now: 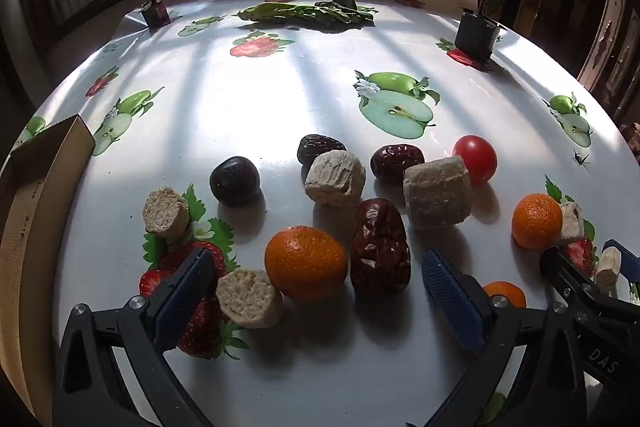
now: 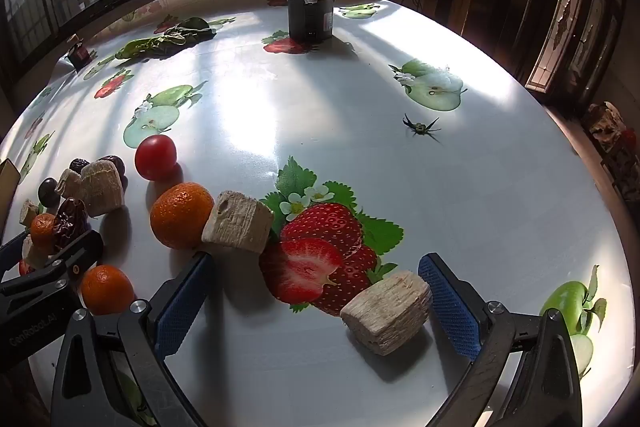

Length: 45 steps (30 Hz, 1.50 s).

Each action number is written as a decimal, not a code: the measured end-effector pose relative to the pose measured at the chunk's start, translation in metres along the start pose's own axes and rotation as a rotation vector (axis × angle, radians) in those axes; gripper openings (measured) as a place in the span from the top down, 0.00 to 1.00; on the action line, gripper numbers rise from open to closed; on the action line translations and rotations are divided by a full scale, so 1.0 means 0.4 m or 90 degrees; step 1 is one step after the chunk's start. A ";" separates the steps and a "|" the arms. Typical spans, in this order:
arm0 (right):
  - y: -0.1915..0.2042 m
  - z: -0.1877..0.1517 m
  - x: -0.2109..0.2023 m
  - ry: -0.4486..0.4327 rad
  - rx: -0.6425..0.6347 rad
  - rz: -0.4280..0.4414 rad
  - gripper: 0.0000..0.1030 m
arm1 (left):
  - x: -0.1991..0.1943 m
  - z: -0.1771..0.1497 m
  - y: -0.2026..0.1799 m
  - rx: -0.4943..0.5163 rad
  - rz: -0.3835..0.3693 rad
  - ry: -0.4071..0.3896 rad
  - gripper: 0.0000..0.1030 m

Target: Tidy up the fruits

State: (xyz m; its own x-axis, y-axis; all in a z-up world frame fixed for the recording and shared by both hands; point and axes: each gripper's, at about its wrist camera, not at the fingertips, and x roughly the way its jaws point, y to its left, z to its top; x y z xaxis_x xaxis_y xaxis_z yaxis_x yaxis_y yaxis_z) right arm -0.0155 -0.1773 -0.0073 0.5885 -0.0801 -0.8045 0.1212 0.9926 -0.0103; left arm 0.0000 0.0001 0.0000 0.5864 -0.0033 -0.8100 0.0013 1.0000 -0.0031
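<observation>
blue ribbed pads on both tongs. left gripper [image 1: 316, 291] spread wide, holding nothing; mandarin [image 1: 306, 263] and red date [image 1: 380, 247] between the fingers, untouched. date's long axis running away from the camera. right gripper [image 2: 316, 299] spread wide, empty; beige chunk [image 2: 386, 311] just beside the right pad [image 2: 448, 303], contact unclear. cardboard box [image 1: 44, 179] at left table edge, contents hidden. cherry tomato [image 1: 476, 159] farther back on the fruit-print tablecloth [image 1: 260, 99].
</observation>
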 end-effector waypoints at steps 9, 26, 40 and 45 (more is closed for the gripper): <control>0.000 0.000 0.000 0.000 0.000 0.000 0.01 | 0.000 0.000 0.000 0.000 0.000 0.000 0.00; -0.001 0.000 0.000 0.001 0.002 0.001 0.01 | 0.003 0.012 0.001 0.028 -0.018 0.030 0.00; 0.000 -0.015 -0.017 0.049 0.024 -0.014 0.01 | -0.185 -0.023 0.066 0.032 -0.073 -0.070 0.14; -0.031 -0.023 -0.083 0.036 0.086 0.014 0.02 | -0.333 -0.032 0.159 -0.012 0.006 -0.189 0.14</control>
State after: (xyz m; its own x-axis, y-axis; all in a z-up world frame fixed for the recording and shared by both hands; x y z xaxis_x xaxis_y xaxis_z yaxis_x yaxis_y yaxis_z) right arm -0.0438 -0.1863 0.0140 0.5474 -0.0492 -0.8355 0.2170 0.9725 0.0849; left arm -0.0883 0.0642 0.1002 0.7979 0.0086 -0.6027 -0.0181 0.9998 -0.0096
